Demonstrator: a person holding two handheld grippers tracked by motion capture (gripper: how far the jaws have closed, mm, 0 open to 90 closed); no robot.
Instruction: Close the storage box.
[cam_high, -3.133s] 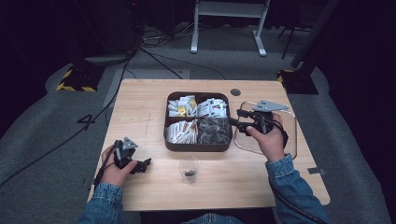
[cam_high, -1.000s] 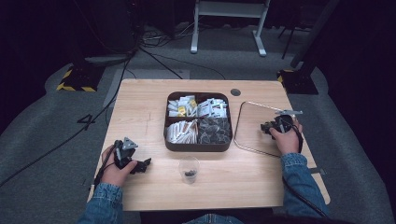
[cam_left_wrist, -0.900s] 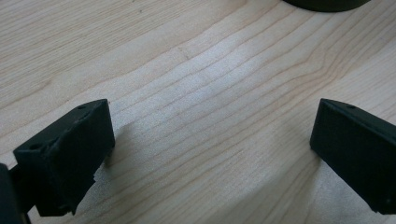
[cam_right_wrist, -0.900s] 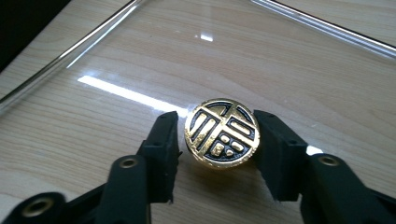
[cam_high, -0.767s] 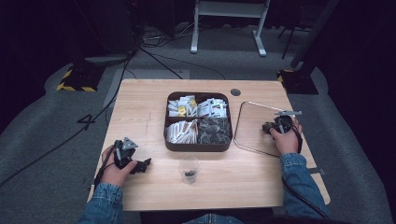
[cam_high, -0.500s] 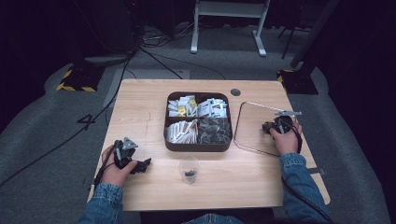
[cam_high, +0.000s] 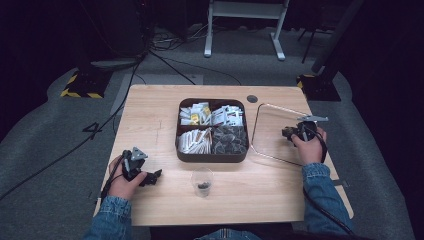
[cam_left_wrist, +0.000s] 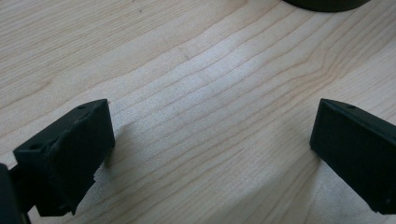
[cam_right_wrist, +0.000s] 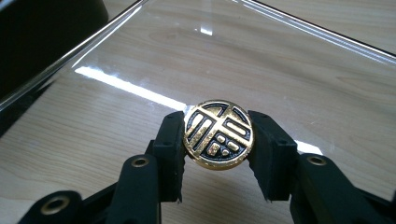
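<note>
Knob (cam_right_wrist: 218, 134) round, gold with black inlaid pattern, disc face up toward camera, no long axis, sits on clear glass lid (cam_high: 275, 131) lying flat right of tray (cam_high: 212, 155), right gripper (cam_right_wrist: 218, 154) pinching knob edges, left gripper (cam_left_wrist: 210, 140) spread wide over bare table (cam_high: 150, 110)

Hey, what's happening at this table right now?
A person works at a wooden table with a gripper in each hand. The right gripper pinches the round gold knob of a clear lid lying flat beside a brown box of packets. The left gripper rests open on bare wood.
</note>
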